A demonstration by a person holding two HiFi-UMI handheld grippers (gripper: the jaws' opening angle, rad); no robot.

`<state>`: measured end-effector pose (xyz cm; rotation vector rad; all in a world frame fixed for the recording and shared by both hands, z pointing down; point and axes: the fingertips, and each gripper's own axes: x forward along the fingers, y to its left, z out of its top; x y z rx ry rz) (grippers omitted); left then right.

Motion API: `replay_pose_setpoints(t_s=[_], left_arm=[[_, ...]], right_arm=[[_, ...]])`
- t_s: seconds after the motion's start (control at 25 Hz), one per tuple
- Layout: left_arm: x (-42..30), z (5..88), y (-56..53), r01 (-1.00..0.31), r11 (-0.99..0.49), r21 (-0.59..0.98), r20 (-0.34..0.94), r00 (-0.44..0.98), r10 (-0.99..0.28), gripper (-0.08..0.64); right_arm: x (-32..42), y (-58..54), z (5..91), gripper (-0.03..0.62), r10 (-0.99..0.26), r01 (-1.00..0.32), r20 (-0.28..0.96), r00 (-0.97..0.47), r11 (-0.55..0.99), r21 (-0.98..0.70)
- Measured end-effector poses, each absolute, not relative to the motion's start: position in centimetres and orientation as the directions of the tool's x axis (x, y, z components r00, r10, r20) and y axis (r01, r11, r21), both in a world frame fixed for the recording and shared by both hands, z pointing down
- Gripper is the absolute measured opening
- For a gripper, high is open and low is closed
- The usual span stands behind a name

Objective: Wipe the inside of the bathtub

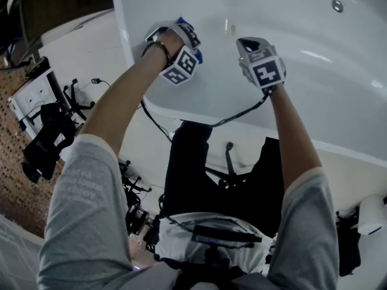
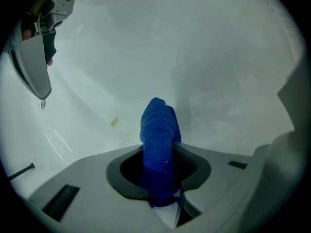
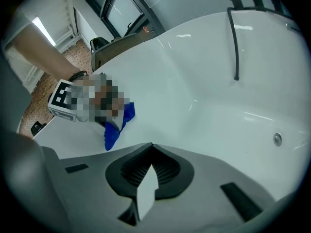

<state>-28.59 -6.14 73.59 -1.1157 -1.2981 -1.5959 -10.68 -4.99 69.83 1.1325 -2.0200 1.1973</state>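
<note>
Bathtub [image 1: 314,89] inner wall sits straight ahead of my left gripper [image 1: 179,36], fingers clamped on blue cloth [image 2: 158,135], its long axis pointing wallward; right gripper [image 3: 146,191] beside it, fingers together, empty.

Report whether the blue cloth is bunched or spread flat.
Bunched: the blue cloth sticks out as a rolled wad clamped in the left gripper, not spread over the bathtub.

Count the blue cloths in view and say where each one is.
1. The blue cloth is clamped in the left gripper, inside the bathtub. More could be hidden out of view.
</note>
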Motion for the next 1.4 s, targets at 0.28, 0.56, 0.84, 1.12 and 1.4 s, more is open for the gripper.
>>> replay_pose_setpoints(t_s=[0.28,0.56,0.84,1.12,1.4], left_arm=[[-27.0,76.5,-6.0,0.941,-0.161,0.296,0.949,-0.309,-0.059,0.12],[-26.2,80.1,-4.7,0.941,-0.148,0.303,0.947,-0.315,-0.061,0.12],[-25.5,83.0,-6.7,0.933,-0.177,0.314,0.944,-0.327,-0.048,0.12],[-24.3,87.5,-4.4,0.933,-0.176,0.314,0.946,-0.322,-0.019,0.12],[-22.7,91.0,-4.4,0.958,-0.183,0.219,0.969,-0.236,-0.077,0.12]], right_arm=[[-8.6,-5.6,72.3,0.009,-0.413,-0.891,0.79,-0.453,0.217,-0.398],[-7.2,-5.0,75.0,0.009,-0.455,-0.923,0.806,-0.378,0.124,-0.363],[-6.5,-7.8,76.7,0.009,-0.451,-0.939,0.827,-0.334,0.083,-0.334],[-6.9,-6.3,79.7,0.009,-0.447,-0.939,0.83,-0.333,0.074,-0.337],[-6.0,-6.4,81.5,0.009,-0.447,-0.953,0.846,-0.29,0.052,-0.299]])
